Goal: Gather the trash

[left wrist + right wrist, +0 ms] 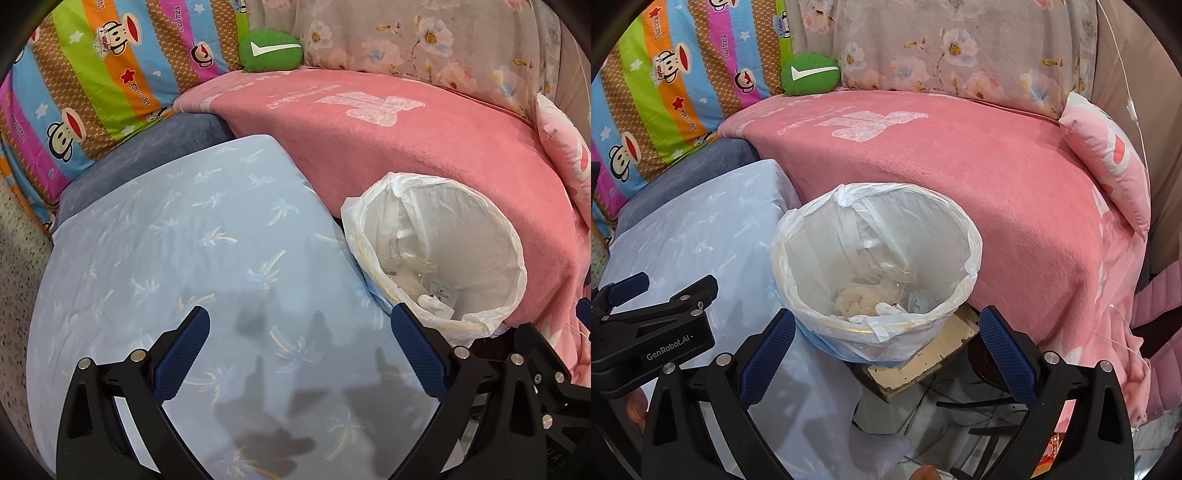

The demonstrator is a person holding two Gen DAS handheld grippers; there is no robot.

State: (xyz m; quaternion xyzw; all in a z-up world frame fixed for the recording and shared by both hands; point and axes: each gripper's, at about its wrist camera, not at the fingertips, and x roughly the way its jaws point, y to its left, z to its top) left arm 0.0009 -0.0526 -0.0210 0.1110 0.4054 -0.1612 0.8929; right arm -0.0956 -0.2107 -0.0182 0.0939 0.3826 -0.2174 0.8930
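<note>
both grippers, left gripper (300, 325) and right gripper (886, 325), fingers apart and empty, near lined trash bin (960, 221) holding wrappers.

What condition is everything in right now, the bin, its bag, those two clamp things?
Left gripper: open, empty, over the light blue sheet.
Right gripper: open, empty, above the bin's near rim.
Trash bin: upright, uncovered, partly filled with crumpled plastic and paper.
Bin liner: folded over the rim, untied.
Pink blanket: spread flat beside the bin.
Green cushion: resting against the bedding.
</note>
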